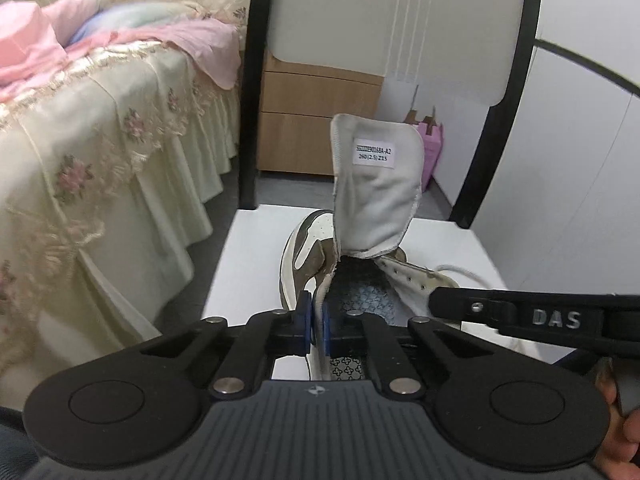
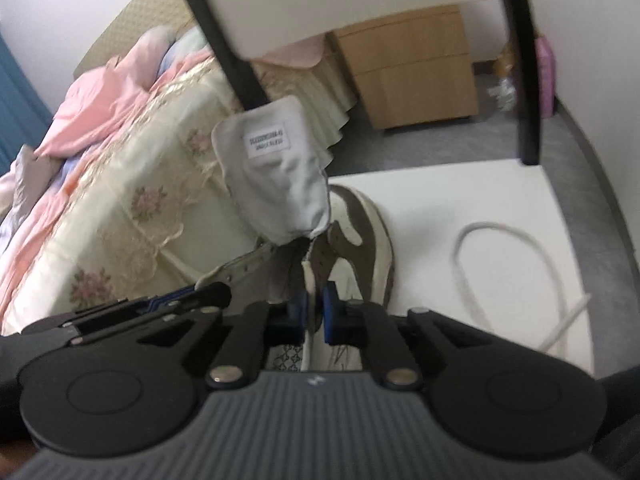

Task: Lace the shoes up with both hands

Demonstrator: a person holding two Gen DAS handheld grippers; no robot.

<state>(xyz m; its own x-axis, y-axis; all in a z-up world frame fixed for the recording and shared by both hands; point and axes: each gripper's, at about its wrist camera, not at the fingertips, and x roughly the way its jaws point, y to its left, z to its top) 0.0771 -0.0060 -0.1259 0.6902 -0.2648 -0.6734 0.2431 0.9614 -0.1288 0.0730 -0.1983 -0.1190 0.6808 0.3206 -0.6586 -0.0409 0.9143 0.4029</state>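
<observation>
A white and brown sneaker (image 1: 304, 240) lies on a white chair seat (image 1: 248, 264), toe pointing away, with no lace in its eyelets. Its grey tongue (image 1: 376, 184), which carries a white label, stands pulled up. My left gripper (image 1: 316, 320) is shut on the left edge of the shoe's opening. The right gripper (image 1: 434, 300) reaches in from the right side. In the right wrist view my right gripper (image 2: 315, 312) is shut on the right edge of the sneaker (image 2: 368, 232); the left gripper (image 2: 200, 294) shows beside it. A loose white lace (image 2: 500, 232) curls on the seat (image 2: 460, 184).
A bed with a cream floral cover (image 1: 100, 168) and pink bedding stands close on the left. The chair's black back frame (image 1: 250, 120) rises behind the shoe. A wooden drawer unit (image 1: 312, 120) and a pink bag (image 1: 432, 152) stand beyond. A hand (image 1: 624, 440) shows at lower right.
</observation>
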